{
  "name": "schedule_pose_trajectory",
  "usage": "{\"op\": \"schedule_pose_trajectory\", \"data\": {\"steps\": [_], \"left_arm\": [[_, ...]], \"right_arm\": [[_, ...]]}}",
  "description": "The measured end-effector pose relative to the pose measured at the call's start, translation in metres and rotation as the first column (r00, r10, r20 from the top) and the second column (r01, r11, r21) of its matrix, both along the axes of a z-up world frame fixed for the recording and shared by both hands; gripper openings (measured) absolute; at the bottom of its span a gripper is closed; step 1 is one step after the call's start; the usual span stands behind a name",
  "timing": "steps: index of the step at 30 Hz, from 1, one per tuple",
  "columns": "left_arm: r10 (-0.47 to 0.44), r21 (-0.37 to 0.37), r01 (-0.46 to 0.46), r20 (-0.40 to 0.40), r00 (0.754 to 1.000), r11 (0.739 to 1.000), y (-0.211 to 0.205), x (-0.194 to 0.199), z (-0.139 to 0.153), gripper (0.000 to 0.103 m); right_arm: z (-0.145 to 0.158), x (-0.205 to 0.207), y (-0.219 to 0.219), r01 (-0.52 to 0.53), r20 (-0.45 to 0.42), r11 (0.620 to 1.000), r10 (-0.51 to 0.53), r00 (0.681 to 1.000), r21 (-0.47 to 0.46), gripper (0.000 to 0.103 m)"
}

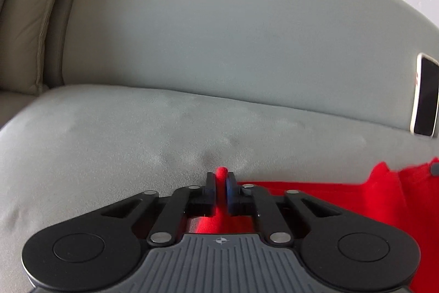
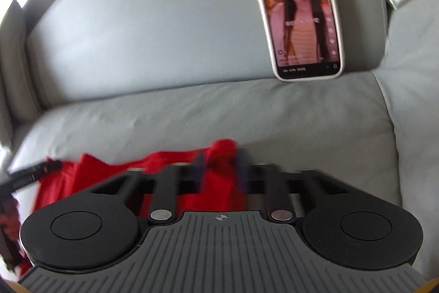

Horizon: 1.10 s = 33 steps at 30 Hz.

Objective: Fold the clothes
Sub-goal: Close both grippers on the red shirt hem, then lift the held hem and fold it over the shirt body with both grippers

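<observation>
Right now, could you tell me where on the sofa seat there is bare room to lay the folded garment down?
The seat cushion is bare left of the red garment, up to the beige armrest, and along the strip before the backrest. The right is crowded: the garment, and a phone leaning on the backrest.

I see the garment (image 1: 343, 199) lying on the sofa seat (image 1: 137, 133), lower right of my left view. The phone (image 2: 296, 10) leans on the backrest (image 2: 153, 26) behind it, upper right of my right view

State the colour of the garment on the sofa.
Plain bright red garment, clearest in the left wrist view.
</observation>
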<state>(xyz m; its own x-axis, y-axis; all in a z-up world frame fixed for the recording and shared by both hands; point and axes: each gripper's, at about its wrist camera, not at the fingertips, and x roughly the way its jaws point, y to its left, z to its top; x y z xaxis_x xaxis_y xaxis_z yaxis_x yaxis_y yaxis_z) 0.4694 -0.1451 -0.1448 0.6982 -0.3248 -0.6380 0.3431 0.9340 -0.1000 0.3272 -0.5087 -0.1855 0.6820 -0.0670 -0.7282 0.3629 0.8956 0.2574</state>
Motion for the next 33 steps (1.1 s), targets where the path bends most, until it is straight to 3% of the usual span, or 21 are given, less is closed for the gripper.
{"op": "schedule_pose_trajectory", "data": {"steps": [3, 6, 11, 15, 18, 20, 24, 28, 33], "left_arm": [[0.097, -0.014, -0.098, -0.016, 0.995, 0.995, 0.010, 0.000, 0.006, 0.006], [0.112, -0.053, -0.114, -0.046, 0.993, 0.992, 0.018, 0.001, 0.004, 0.006], [0.151, -0.056, -0.152, -0.022, 0.988, 0.987, 0.015, -0.002, 0.012, 0.006], [0.180, -0.151, -0.190, -0.080, 0.981, 0.970, 0.030, -0.003, 0.037, 0.006], [0.194, -0.284, -0.243, -0.188, 0.963, 0.928, 0.051, -0.014, 0.064, 0.006], [0.182, -0.344, -0.246, -0.208, 0.961, 0.906, 0.065, -0.028, 0.085, 0.006], [0.184, -0.355, -0.249, -0.206, 0.961, 0.901, 0.092, -0.057, 0.119, 0.006], [0.177, -0.420, -0.278, -0.264, 0.948, 0.864, 0.124, -0.091, 0.140, 0.006], [0.142, -0.420, -0.257, -0.285, 0.948, 0.870, 0.151, -0.152, 0.165, 0.006]], "right_arm": [[0.004, -0.006, -0.008, 0.103, 0.033, 0.994, -0.102, 0.994, -0.047, 0.004], [-0.003, -0.010, -0.035, 0.201, 0.025, 0.978, -0.203, 0.979, 0.059, 0.004], [0.000, -0.009, -0.033, 0.201, 0.019, 0.979, -0.202, 0.979, 0.047, 0.004], [0.020, -0.016, -0.030, 0.220, 0.058, 0.974, -0.223, 0.973, 0.059, 0.004], [0.042, -0.031, -0.029, 0.252, 0.083, 0.962, -0.261, 0.962, 0.106, 0.004], [0.059, -0.044, -0.030, 0.276, 0.087, 0.948, -0.292, 0.953, 0.156, 0.004], [0.096, -0.084, -0.034, 0.311, 0.102, 0.904, -0.354, 0.930, 0.294, 0.005], [0.128, -0.138, -0.026, 0.314, 0.126, 0.861, -0.391, 0.912, 0.399, 0.005], [0.153, -0.206, 0.004, 0.285, 0.121, 0.835, -0.381, 0.917, 0.470, 0.005]]}}
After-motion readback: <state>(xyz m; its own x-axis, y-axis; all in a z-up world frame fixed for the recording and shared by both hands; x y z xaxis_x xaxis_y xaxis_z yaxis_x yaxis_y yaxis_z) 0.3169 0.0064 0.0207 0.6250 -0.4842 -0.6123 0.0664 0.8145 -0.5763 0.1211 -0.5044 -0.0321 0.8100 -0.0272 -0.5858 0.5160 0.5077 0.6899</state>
